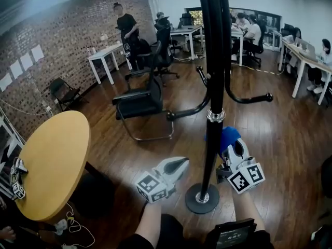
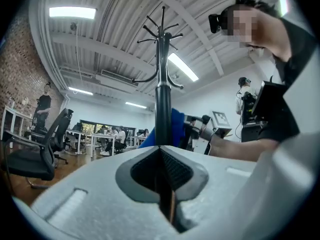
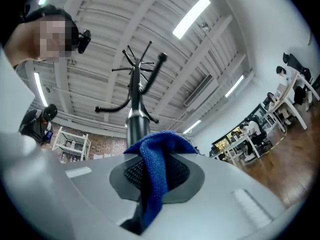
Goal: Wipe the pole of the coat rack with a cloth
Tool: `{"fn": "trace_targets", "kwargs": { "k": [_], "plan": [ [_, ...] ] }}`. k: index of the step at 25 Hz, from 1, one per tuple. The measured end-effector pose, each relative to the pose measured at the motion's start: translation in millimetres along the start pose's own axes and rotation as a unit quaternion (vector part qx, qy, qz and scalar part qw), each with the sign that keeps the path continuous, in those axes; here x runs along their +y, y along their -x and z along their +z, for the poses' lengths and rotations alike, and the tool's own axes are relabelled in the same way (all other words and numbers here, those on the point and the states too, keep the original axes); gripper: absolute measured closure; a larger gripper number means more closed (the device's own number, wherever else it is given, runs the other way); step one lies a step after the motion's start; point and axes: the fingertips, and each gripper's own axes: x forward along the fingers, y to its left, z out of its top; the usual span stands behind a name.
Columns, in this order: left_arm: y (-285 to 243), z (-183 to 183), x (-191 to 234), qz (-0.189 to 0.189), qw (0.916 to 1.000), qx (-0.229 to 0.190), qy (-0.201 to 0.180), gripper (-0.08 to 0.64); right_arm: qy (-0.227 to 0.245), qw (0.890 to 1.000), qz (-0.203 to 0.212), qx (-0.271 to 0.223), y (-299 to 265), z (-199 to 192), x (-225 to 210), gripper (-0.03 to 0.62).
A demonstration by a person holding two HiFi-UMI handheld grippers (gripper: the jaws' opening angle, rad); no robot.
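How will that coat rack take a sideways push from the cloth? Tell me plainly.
Likely to tip rather than slide: the coat rack's pole is tall and thin over a small round base. Probably stiff; it looks like metal. The blue cloth drapes limp from the right gripper, so its push should be soft.

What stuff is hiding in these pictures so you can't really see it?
- Head view: the coat rack pole runs off the top edge, so its top hooks are cut off.
- Head view: the pole covers part of the blue cloth, so whether they touch is unclear.
- Right gripper view: the cloth, clamped in the right gripper, covers the pole's lower part.
- Left gripper view: the shut left gripper blocks the rack's base.
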Motion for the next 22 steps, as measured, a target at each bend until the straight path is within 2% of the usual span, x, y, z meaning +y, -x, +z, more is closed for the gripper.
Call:
{"fn": "trace_targets", "kwargs": {
  "k": [2, 5, 7, 8, 10, 13, 15, 17, 22],
  "plan": [
    [5, 56, -14, -0.01, 0.9999, 0.002, 0.004, 0.56, -0.005, 0.999, 0.041, 0.017, -10, 38, 39, 0.581],
    [22, 122, -56, -0.028, 0.9992, 0.014, 0.023, 0.56, -0.071, 0.988, 0.121, 0.068, -3, 74, 105, 0.578],
    [38, 166, -77, -0.021, 0.9988, 0.016, 0.04, 0.56, -0.101, 0.982, 0.141, 0.08, 8, 108, 145, 0.575],
    [46, 192, -85, -0.015, 0.9986, 0.012, 0.049, 0.56, -0.099, 0.98, 0.148, 0.085, 15, 130, 166, 0.574],
    [60, 249, -104, -0.009, 0.9985, -0.002, 0.055, 0.56, -0.067, 0.979, 0.166, 0.103, 28, 177, 205, 0.574],
    [68, 323, -139, -0.017, 0.9989, -0.014, 0.041, 0.56, -0.021, 0.973, 0.172, 0.155, 45, 235, 238, 0.574],
    [70, 351, -158, -0.028, 0.9991, -0.017, 0.026, 0.56, -0.011, 0.968, 0.165, 0.187, 56, 253, 240, 0.574],
    [71, 365, -173, -0.043, 0.9988, -0.021, 0.009, 0.56, -0.008, 0.969, 0.15, 0.196, 61, 263, 238, 0.574],
    [72, 371, -186, -0.069, 0.9971, -0.031, 0.004, 0.56, 0.014, 0.973, 0.117, 0.198, 69, 271, 241, 0.574]
  ]
}}
